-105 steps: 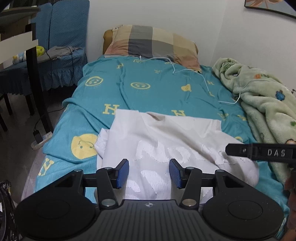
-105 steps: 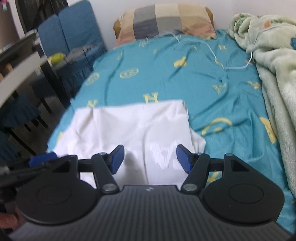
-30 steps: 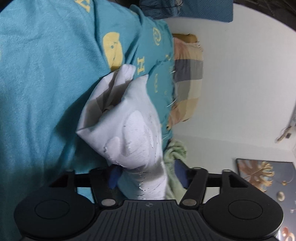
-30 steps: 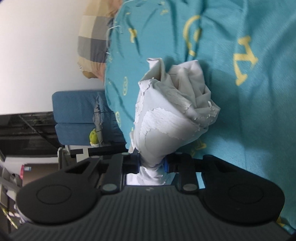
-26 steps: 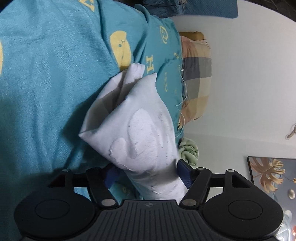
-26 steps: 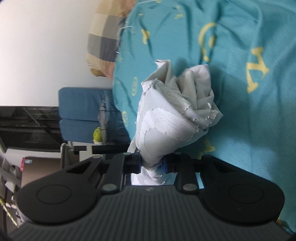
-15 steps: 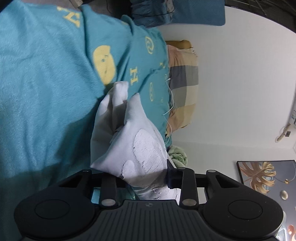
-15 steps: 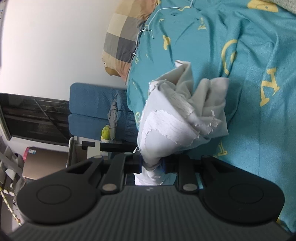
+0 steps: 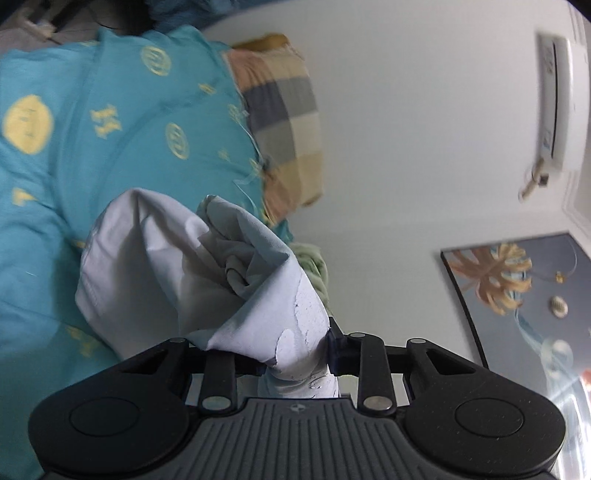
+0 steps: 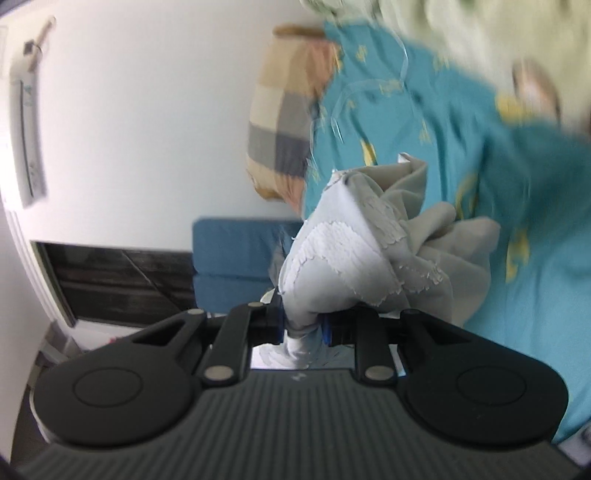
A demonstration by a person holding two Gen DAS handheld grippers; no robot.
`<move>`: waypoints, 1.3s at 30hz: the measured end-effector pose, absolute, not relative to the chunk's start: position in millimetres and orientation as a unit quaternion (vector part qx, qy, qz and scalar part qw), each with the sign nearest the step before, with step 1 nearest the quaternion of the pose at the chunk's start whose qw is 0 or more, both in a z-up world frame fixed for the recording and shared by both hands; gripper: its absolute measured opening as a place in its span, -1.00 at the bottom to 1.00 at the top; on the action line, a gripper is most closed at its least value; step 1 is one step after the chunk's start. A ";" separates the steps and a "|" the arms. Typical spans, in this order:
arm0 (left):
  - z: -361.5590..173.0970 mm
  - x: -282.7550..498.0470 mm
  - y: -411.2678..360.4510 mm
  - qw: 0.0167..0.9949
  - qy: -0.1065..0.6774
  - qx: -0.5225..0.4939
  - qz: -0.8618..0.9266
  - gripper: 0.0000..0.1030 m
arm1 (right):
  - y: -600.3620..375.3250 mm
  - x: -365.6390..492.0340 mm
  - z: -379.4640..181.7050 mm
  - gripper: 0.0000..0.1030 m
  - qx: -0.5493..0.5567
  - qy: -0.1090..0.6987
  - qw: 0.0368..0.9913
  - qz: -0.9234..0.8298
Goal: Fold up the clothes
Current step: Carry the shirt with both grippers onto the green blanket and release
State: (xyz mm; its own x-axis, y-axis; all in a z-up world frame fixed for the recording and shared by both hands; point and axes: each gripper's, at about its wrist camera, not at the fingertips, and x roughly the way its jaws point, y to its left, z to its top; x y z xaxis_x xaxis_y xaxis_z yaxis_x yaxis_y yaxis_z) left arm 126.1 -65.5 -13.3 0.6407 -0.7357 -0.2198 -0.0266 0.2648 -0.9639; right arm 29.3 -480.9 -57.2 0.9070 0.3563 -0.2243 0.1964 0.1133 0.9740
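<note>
Bedroom setting, white walls, both views tilted hard sideways. Nearest us, item one: left gripper [image 9: 297,363], black plastic with ribbed housing, clenched on a bunched corner of the white shirt [image 9: 166,266]. Item two: right gripper [image 10: 304,326], same build, jaws closed tight on another bunch of that shirt [image 10: 369,258]. Shirt: thin soft knit, hanging in crumpled folds above the bed, with a cracked, flaking white print on its face. Beyond it, item three: teal bedsheet [image 9: 110,155], smooth cotton look, yellow letters and smiley faces, rumpled. Item four: checked pillow [image 9: 284,110] in grey, tan and pink squares at the head of the bed. Item five: pale green fleece blanket [image 10: 461,29], plush, blurred. Farthest: framed picture [image 9: 517,288] and wall air conditioner [image 9: 557,103]. Risks, in our judgement: both grips hold wads, not clean edges, so the cloth may land twisted and fold crooked; thin fabric could also slip from one grip if pulled apart sharply.
</note>
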 end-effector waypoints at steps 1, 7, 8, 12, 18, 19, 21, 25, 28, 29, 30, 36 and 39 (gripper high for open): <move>-3.6 132.5 -87.3 0.716 0.352 -0.546 -0.257 -0.41 | -500.3 26.9 -47.9 -0.57 0.662 0.199 0.721 0.049; 52.5 177.4 -240.0 0.697 0.377 -0.512 -0.333 -0.42 | -632.0 31.3 30.4 -0.57 0.626 0.134 0.769 0.002; 60.9 184.0 -268.8 0.694 0.374 -0.506 -0.349 -0.42 | -652.3 31.2 43.4 -0.57 0.616 0.119 0.779 -0.006; 73.0 202.3 -371.9 0.682 0.358 -0.482 -0.417 -0.42 | -729.4 28.0 85.8 -0.57 0.570 0.062 0.819 -0.036; 5.3 207.5 -471.8 0.663 0.393 -0.446 -0.455 -0.42 | -790.6 9.1 49.2 -0.57 0.537 0.084 0.833 -0.107; -11.3 207.6 -481.4 0.660 0.411 -0.440 -0.449 -0.42 | -794.6 7.0 36.7 -0.57 0.532 0.103 0.831 -0.125; -43.4 202.8 -488.1 0.656 0.440 -0.428 -0.440 -0.42 | -800.6 1.5 14.7 -0.57 0.528 0.148 0.822 -0.155; -86.5 190.0 -475.6 0.640 0.474 -0.424 -0.430 -0.41 | -801.2 -18.7 -19.6 -0.58 0.542 0.179 0.803 -0.171; -95.1 185.0 -465.7 0.659 0.486 -0.386 -0.425 -0.28 | -796.5 -22.9 -33.6 -0.57 0.548 0.189 0.796 -0.172; -95.3 182.3 -461.8 0.666 0.487 -0.370 -0.426 -0.19 | -795.9 -24.4 -33.5 -0.55 0.550 0.188 0.796 -0.171; -93.0 179.1 -459.2 0.673 0.488 -0.358 -0.426 -0.13 | -795.7 -27.1 -30.7 -0.54 0.550 0.190 0.795 -0.171; -42.5 163.6 -437.2 0.725 0.458 -0.267 -0.439 0.48 | -772.2 -63.8 5.9 -0.33 0.502 0.199 0.821 -0.188; -13.7 136.5 -412.8 0.755 0.426 -0.224 -0.444 0.61 | -742.9 -86.2 30.4 -0.31 0.445 0.205 0.851 -0.190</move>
